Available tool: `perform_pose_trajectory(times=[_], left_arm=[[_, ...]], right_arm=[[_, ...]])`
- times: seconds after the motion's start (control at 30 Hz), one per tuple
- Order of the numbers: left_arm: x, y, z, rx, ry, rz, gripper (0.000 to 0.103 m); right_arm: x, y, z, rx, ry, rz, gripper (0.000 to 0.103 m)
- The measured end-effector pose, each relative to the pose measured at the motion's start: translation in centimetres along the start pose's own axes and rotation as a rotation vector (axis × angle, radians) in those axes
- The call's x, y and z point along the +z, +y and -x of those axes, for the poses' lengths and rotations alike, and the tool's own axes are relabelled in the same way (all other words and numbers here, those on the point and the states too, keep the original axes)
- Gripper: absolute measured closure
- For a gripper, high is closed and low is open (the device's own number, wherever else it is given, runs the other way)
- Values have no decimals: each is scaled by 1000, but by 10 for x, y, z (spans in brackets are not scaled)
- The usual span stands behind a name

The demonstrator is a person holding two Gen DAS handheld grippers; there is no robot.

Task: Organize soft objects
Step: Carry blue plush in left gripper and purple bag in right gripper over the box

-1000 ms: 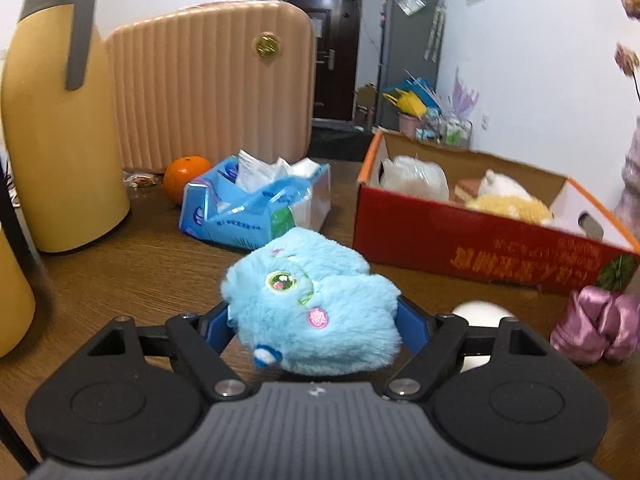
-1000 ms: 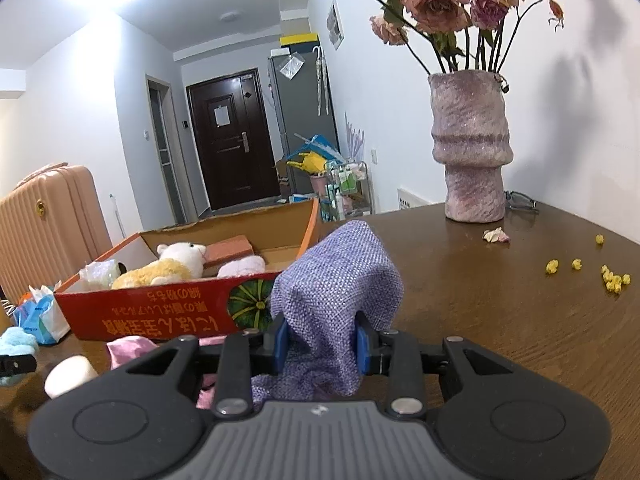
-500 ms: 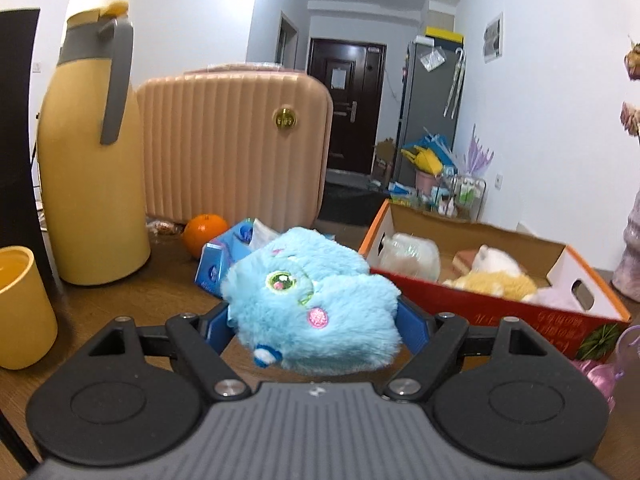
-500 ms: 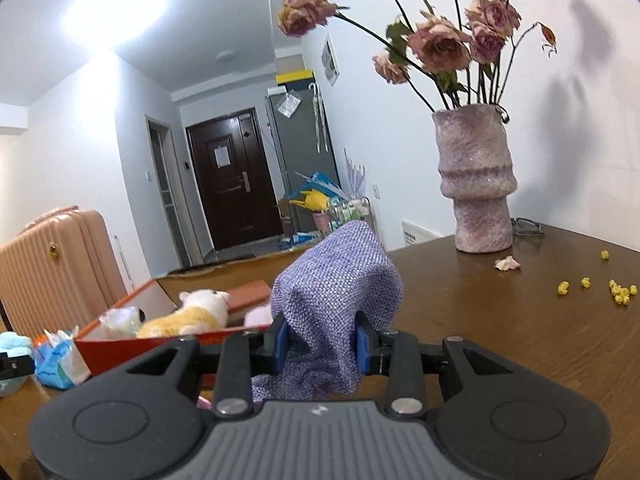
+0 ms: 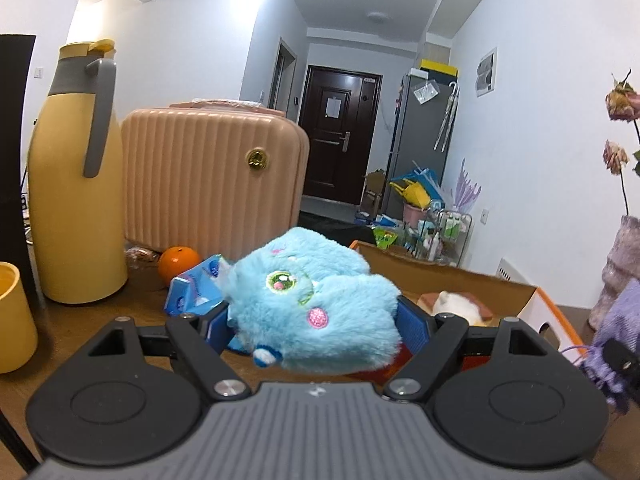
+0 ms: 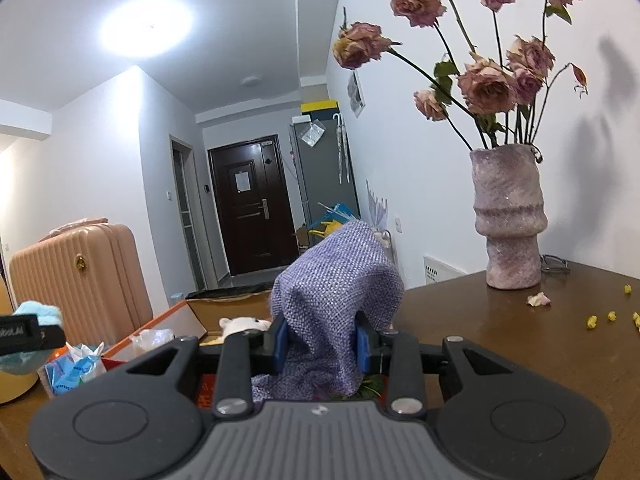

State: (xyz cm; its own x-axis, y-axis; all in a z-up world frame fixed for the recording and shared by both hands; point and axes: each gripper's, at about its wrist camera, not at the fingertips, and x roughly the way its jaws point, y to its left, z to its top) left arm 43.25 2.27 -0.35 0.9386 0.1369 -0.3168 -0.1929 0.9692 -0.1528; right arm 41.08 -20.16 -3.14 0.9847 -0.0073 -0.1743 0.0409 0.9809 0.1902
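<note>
Two soft things are sitting in my tongs at once. I am holding the left tongs [image 5: 312,322] fairly wide, their blue pads pressing into both sides of a fluffy turquoise plush toy [image 5: 316,300] with a green embroidered eye and a glittery pink cheek, in the lower middle of the left wrist frame. I am keeping the right tongs [image 6: 320,344] narrow, pinching a coarse-woven lilac cloth pouch [image 6: 336,288] that is bulging up in a rounded hump at the centre of the right wrist frame. Behind both, an open cardboard box [image 5: 500,286] with an orange rim is resting on the dark wooden tabletop [image 6: 520,340], with a white plush [image 5: 456,304] lying inside. A ribbed peach suitcase [image 5: 208,176] is standing left of centre, and a rough mauve vase [image 6: 508,220] of dried roses at right.
</note>
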Motion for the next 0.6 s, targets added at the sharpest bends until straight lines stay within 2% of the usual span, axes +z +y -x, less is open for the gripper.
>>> perform_pose_trajectory(times=[0.27,0.6], left_arm=[[7,-17,-3,-20,-42,1,21],[13,-28,-23,-29,-45,14,21]], right_arm=[[3,8,-12,12,-23,5,71],[9,10,-40,7,-31,-1,71]])
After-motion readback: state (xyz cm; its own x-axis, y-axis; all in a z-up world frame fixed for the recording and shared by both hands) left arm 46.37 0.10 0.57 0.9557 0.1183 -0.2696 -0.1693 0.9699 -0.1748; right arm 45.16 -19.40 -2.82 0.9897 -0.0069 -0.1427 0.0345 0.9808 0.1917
